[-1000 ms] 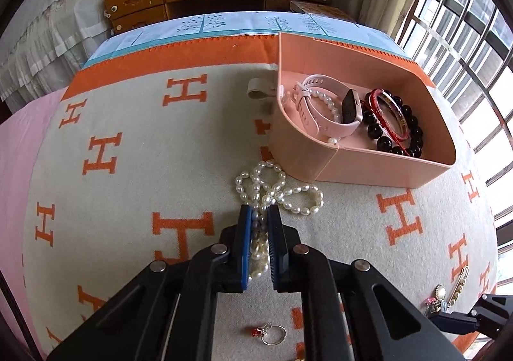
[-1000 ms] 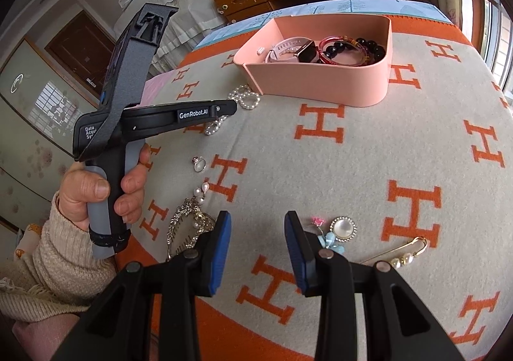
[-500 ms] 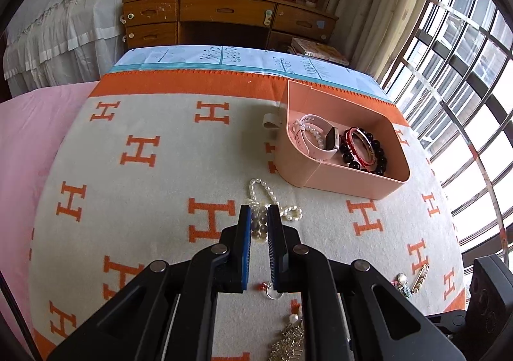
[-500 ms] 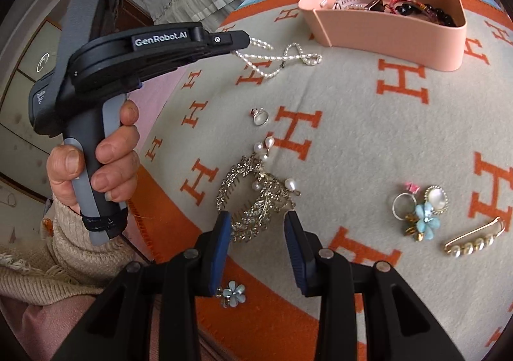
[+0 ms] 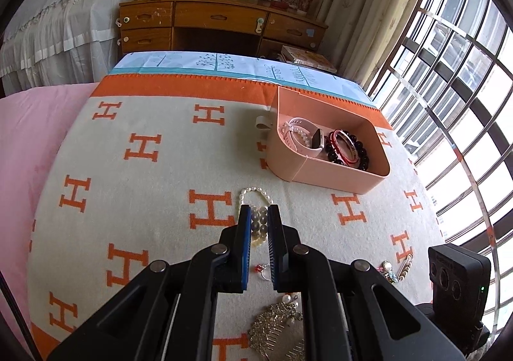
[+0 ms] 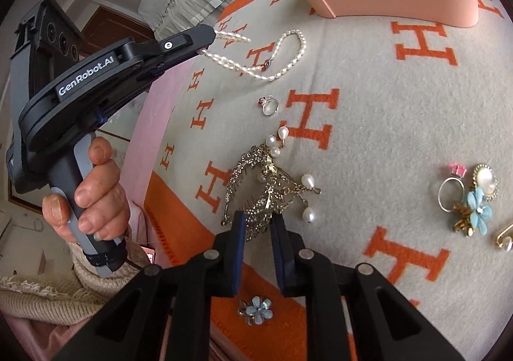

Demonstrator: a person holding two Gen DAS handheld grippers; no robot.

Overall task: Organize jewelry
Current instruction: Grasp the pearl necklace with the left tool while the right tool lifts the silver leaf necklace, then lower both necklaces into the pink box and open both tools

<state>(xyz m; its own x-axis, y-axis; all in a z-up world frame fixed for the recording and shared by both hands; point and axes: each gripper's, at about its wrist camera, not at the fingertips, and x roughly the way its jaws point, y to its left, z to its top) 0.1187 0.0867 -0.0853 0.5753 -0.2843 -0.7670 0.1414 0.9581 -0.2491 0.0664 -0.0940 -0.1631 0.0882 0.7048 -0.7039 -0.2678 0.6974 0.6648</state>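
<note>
The left gripper (image 5: pixel 259 224) is clenched on a bunch of the pearl necklace (image 6: pixel 282 53), whose free loops trail on the blanket (image 5: pixel 160 201) at about 7 o'clock from the pink box (image 5: pixel 340 176). The strand looks light, limp and slippery, so several gathered loops make the surest hold. The right gripper (image 6: pixel 258 226) hovers half-closed around the hair comb (image 6: pixel 266 188), seemingly gripping nothing.

Left hand-held gripper (image 5: pixel 259 221) raised above the bed (image 5: pixel 154 226), jaws clamped on pearl necklace (image 6: pixel 256 66), right hand-held gripper (image 6: pixel 258 226) narrowed around hair comb (image 6: pixel 263 197)
</note>
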